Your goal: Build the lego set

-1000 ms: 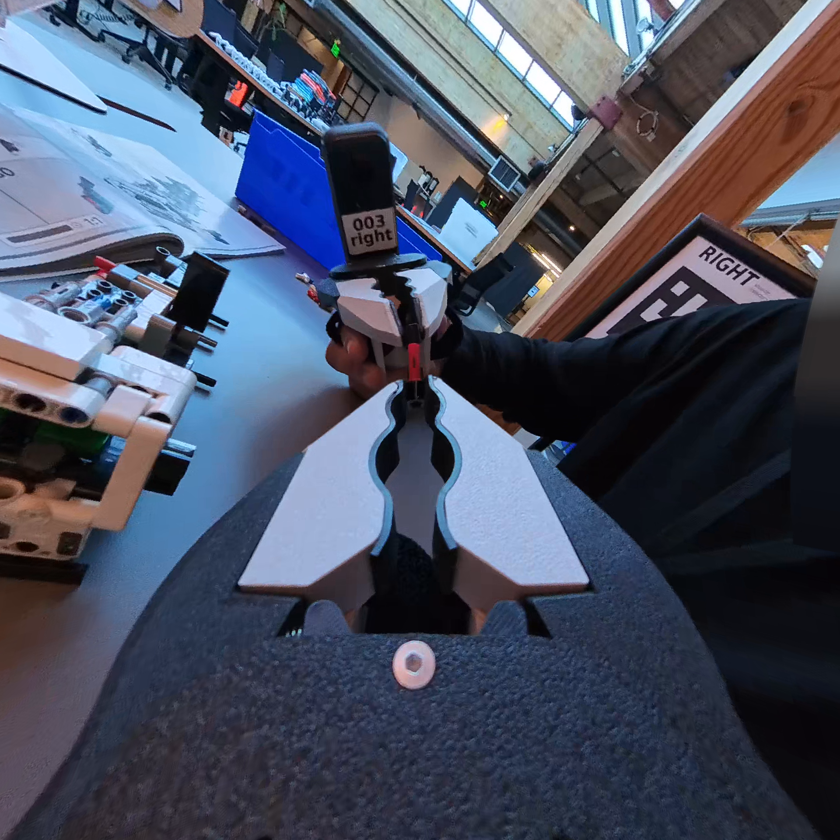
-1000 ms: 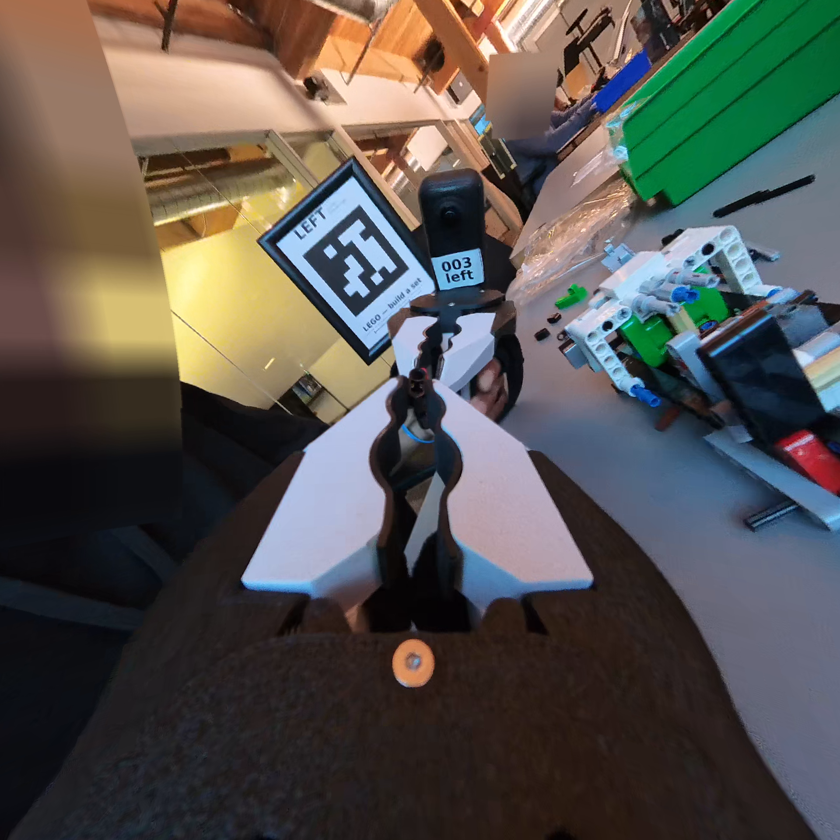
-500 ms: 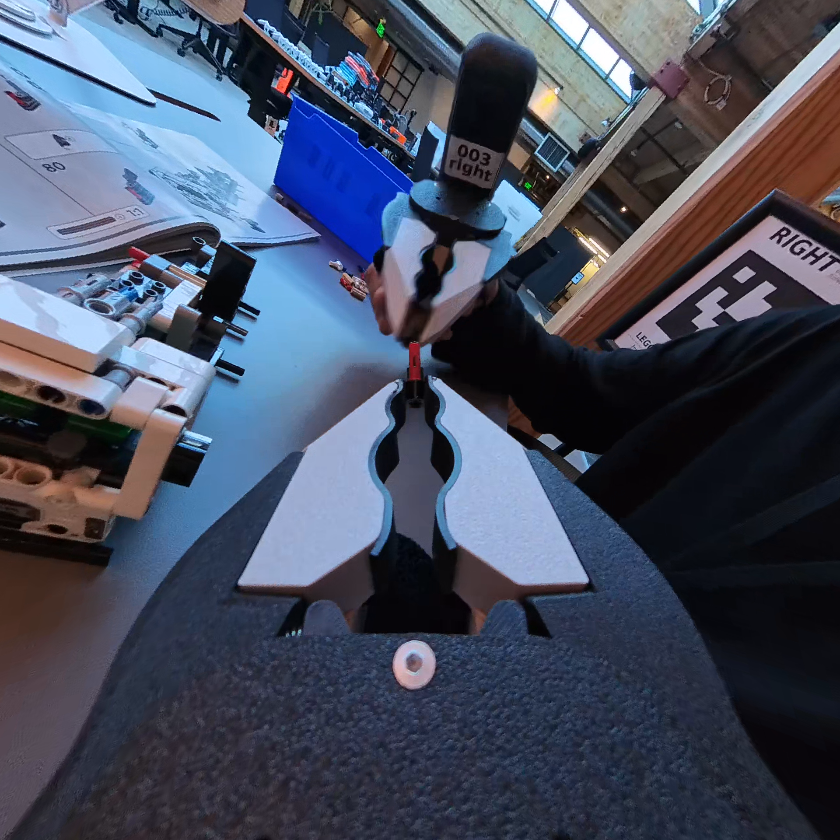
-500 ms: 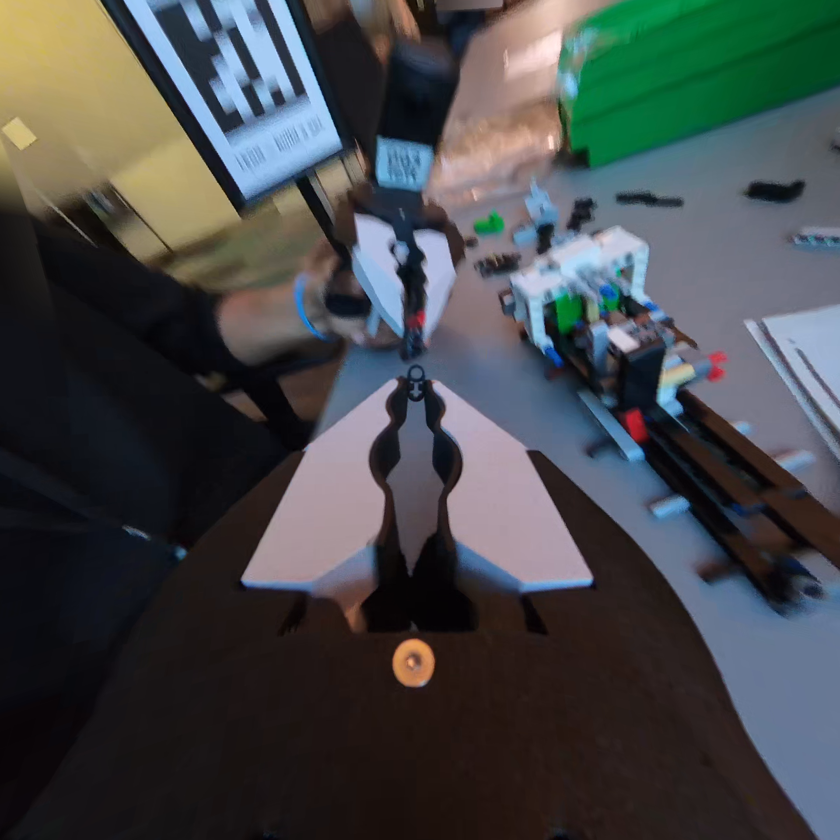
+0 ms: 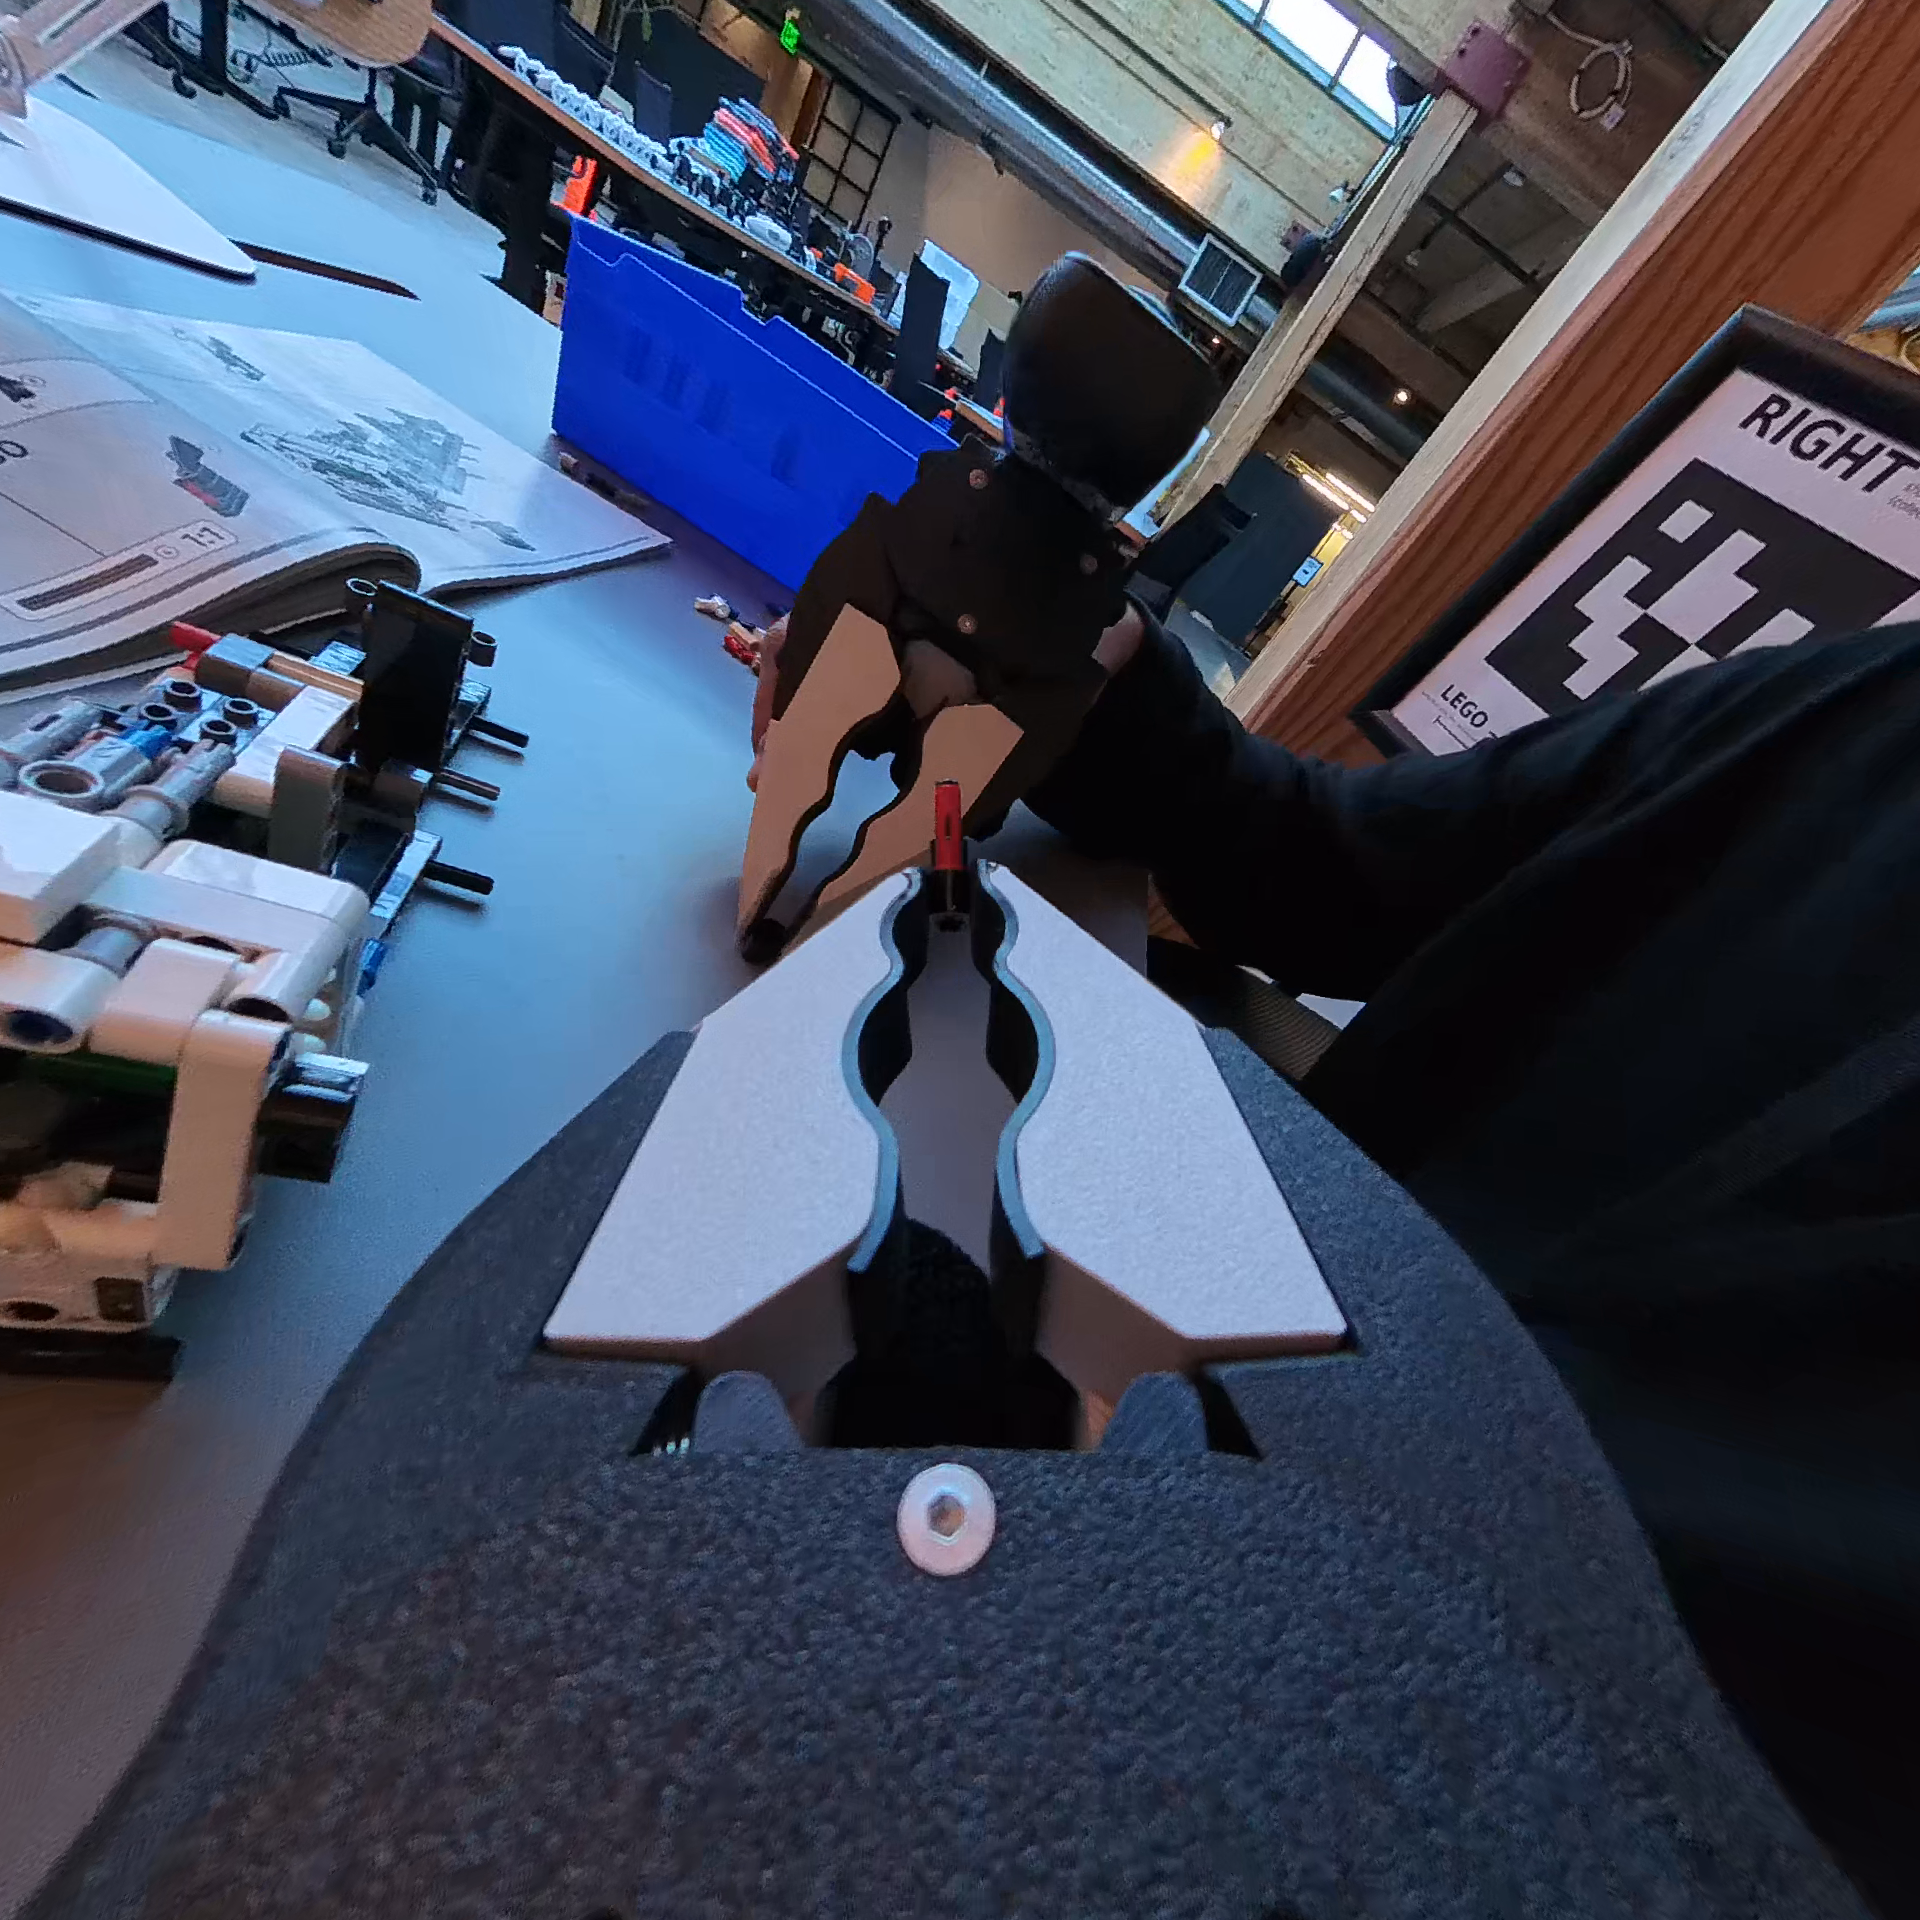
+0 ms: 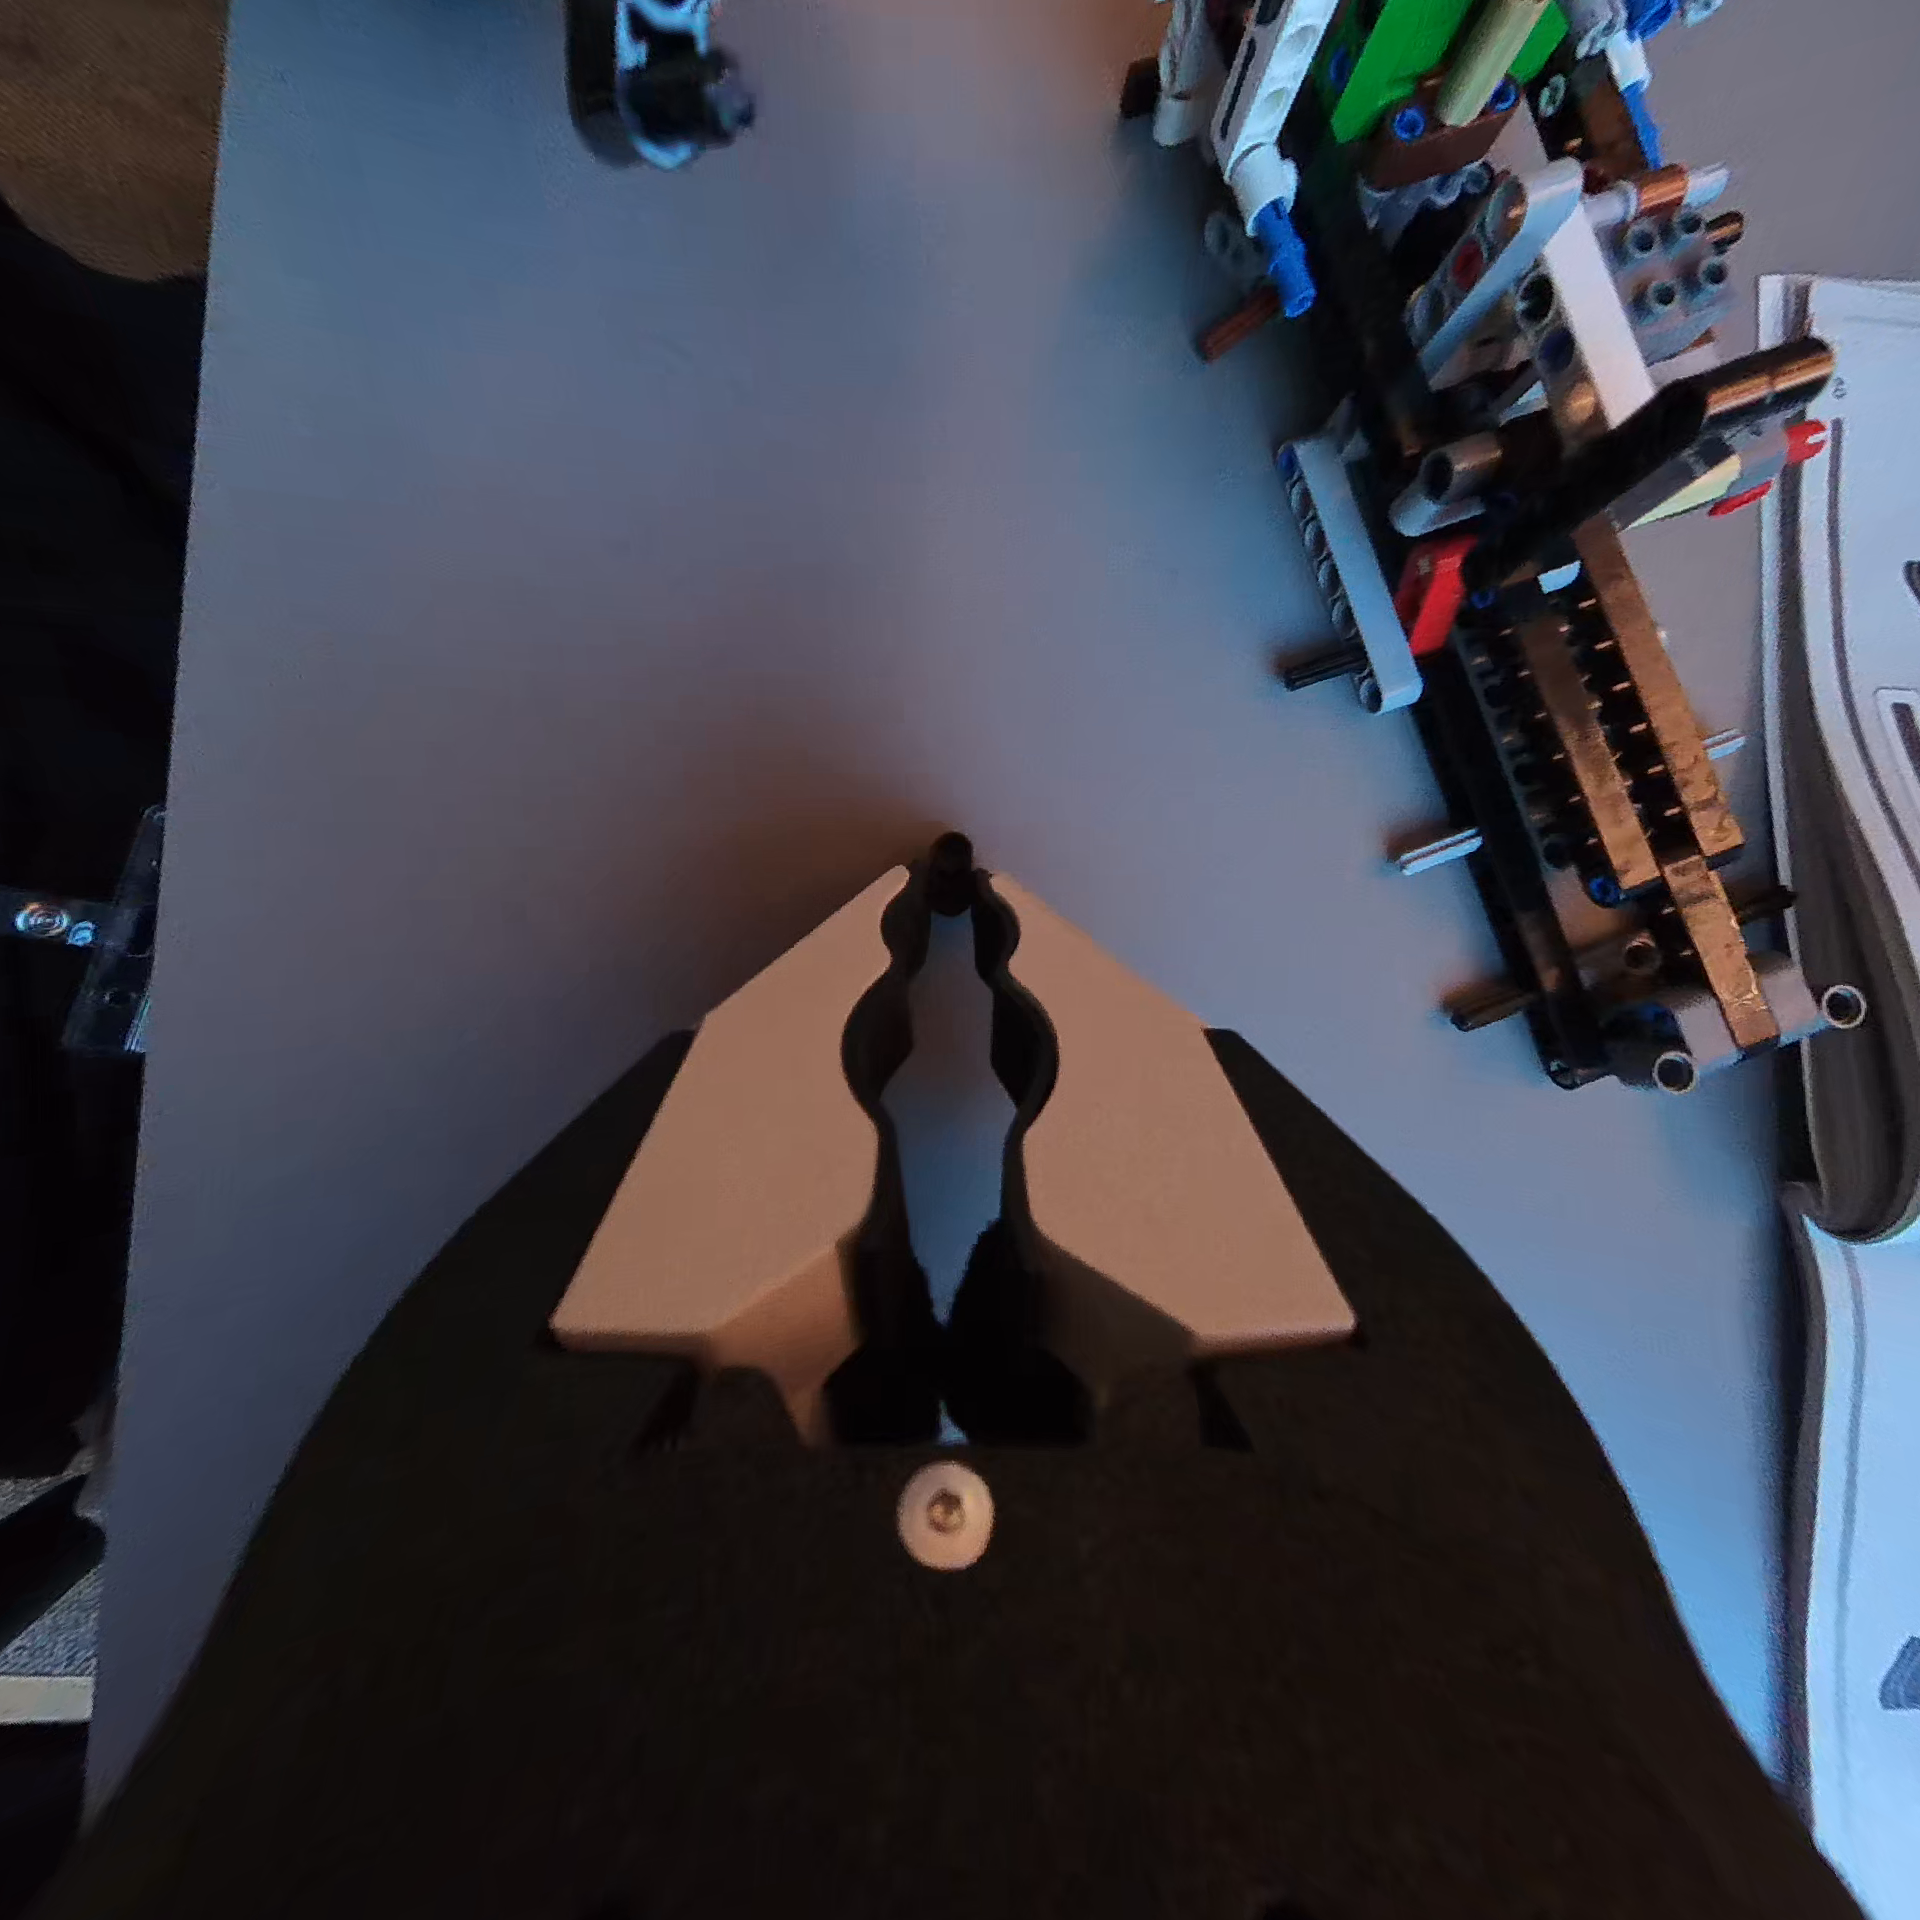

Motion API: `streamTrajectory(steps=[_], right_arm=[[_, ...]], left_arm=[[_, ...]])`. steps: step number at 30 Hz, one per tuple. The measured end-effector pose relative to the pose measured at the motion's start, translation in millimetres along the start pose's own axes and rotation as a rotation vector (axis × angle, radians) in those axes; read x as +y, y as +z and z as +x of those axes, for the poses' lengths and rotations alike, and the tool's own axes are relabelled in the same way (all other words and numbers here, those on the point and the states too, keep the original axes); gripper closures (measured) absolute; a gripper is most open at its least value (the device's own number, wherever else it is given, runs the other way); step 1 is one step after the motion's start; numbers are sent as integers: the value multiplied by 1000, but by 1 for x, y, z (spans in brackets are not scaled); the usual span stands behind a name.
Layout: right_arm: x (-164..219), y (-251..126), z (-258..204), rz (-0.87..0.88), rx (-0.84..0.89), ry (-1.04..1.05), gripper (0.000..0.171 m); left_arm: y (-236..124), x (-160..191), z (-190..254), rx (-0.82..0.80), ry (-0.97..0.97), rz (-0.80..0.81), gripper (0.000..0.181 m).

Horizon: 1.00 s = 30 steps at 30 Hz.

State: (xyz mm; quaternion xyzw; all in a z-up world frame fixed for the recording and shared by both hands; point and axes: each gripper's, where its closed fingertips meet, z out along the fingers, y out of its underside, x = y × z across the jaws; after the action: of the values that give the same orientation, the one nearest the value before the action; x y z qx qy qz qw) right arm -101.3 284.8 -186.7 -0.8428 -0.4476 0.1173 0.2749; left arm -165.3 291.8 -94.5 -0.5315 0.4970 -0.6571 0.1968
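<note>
left gripper point(image 5: 947, 883) pinching red axle pin point(image 5: 945, 816), 12 o'clock | right gripper point(image 6: 949, 878) pinching small black pin point(image 6: 949, 857) | model point(image 6: 1507, 499) 2 o'clock | pins light, rigid, slippery: hold mid-shaft

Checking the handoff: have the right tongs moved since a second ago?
Yes. In the left wrist view the right tongs have swung away from the red pin and tipped down, tips now near the table, holding a small black piece.

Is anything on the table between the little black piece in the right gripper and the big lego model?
Nothing visible. The right gripper pinches a small black pin over bare grey table; the half-built lego model sits off to its right.
</note>
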Motion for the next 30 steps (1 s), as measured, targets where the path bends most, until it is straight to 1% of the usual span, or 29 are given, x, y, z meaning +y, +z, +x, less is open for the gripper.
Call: streamTrajectory(steps=[4, 5, 7, 8, 9, 11, 12, 15, 17, 18, 19, 20, 23, 26, 27, 30], right_arm=[[-4, 2, 2, 52, -34, 45, 156], [-6, 0, 1, 78, -58, 61, 151], [-22, -11, -4, 189, -131, 99, 141], [-35, -20, -6, 278, -169, 121, 137], [-50, -31, -9, 379, -211, 147, 137], [-73, -50, -18, 534, -319, 197, 138], [-79, -52, -18, 566, -336, 223, 139], [-88, -50, -26, 602, -406, 252, 139], [-89, -44, -37, 576, -472, 254, 141], [-88, -39, -40, 561, -469, 244, 147], [-89, -37, -40, 567, -455, 231, 158], [-89, -35, -40, 569, -438, 227, 165], [-89, -35, -38, 582, -457, 251, 165], [-97, -43, -32, 666, -473, 305, 165], [-100, -45, -34, 684, -487, 308, 165], [-107, -39, -33, 714, -431, 311, 165]], left_arm=[[-1, -2, 0, -8, 6, 14, 176], [-2, -3, -1, -10, 4, 21, 176], [-3, -4, 0, -9, 6, 29, 176], [-3, -3, 0, -8, 11, 26, 176], [-2, -2, 1, -6, 17, 19, 176], [0, 1, 3, -3, 32, -1, 175], [2, 2, 5, 3, 40, -13, 176], [5, 5, 6, 5, 48, -38, 175], [6, 6, 5, 3, 45, -42, 175], [6, 6, 5, 5, 45, -44, 175], [6, 7, 7, 13, 48, -48, 175], [6, 7, 7, 17, 48, -52, 175], [6, 6, 6, 17, 41, -41, 174], [4, 1, 6, 13, 48, -6, 162], [4, -1, 5, 10, 41, 8, 163], [1, -6, 6, 20, 36, 42, 172]])
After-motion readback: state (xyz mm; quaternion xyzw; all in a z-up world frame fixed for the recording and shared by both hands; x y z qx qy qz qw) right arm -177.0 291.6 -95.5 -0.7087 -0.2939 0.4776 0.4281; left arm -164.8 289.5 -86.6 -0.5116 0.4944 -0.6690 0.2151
